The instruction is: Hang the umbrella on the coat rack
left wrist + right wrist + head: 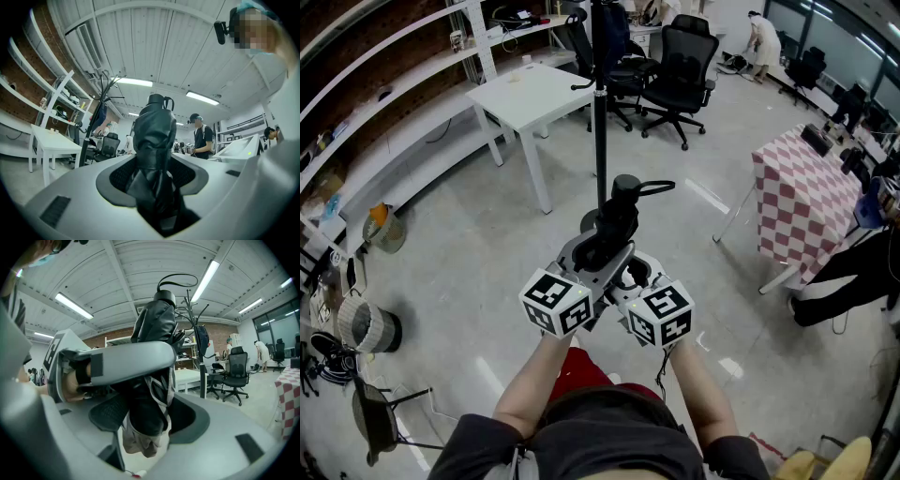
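A folded black umbrella (614, 220) stands upright between my two grippers, its strap loop (654, 187) at the top. My left gripper (592, 261) is shut on its body; in the left gripper view both pads press the black fabric of the umbrella (152, 140). My right gripper (634, 274) sits close beside it, jaws wide, with the umbrella's lower end (145, 427) hanging between them and no clear squeeze. The left gripper's jaw (126, 357) crosses the right gripper view. The black coat rack (600, 112) stands straight ahead, a short way beyond the umbrella, and its pole (201, 366) shows to the right of the umbrella.
A white table (534, 94) and black office chairs (680, 70) stand behind the rack. A red-checkered table (806, 187) and a person's legs (853, 281) are at the right. A wire bin (366, 326) sits on the floor at the left. A person (202, 140) stands further off.
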`<state>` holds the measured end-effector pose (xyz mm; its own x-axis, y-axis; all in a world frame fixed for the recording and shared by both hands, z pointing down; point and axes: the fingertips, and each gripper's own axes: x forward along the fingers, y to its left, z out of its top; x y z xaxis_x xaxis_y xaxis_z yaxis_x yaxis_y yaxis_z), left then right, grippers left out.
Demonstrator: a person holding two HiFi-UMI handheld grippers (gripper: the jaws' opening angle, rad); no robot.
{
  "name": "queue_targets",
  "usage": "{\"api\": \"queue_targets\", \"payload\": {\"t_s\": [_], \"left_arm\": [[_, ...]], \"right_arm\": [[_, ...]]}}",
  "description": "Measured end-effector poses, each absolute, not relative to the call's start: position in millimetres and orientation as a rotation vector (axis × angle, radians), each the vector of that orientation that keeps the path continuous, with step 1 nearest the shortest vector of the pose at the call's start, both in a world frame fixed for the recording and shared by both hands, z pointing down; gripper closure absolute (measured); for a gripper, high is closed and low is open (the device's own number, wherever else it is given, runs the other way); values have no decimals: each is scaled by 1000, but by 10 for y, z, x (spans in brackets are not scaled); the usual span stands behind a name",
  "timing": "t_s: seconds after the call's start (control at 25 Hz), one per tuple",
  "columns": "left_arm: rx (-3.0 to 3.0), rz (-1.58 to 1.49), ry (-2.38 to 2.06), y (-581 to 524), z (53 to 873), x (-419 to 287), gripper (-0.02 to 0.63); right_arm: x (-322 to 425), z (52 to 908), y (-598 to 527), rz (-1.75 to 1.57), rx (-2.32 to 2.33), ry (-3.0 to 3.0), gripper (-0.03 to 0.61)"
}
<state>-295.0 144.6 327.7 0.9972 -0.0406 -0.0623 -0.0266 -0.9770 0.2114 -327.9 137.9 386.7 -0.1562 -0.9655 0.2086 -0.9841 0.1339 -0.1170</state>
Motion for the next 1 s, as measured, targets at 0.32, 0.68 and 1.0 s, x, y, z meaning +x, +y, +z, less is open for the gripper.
{"api": "queue_targets", "payload": {"t_s": [0.32, 0.68, 1.0], "left_arm": [[2949, -122, -39, 1470, 3215, -2935, 405], [2933, -94, -60, 1476, 3273, -2877, 405], [2918, -66, -56, 1380, 3269, -2651, 405]], "right_arm": [[-3254, 3804, 1386, 298, 1994, -2305, 308], [-3216, 3858, 1405, 343, 1960, -2322, 308], [-2999, 3847, 1317, 377, 1963, -2313, 308]]}}
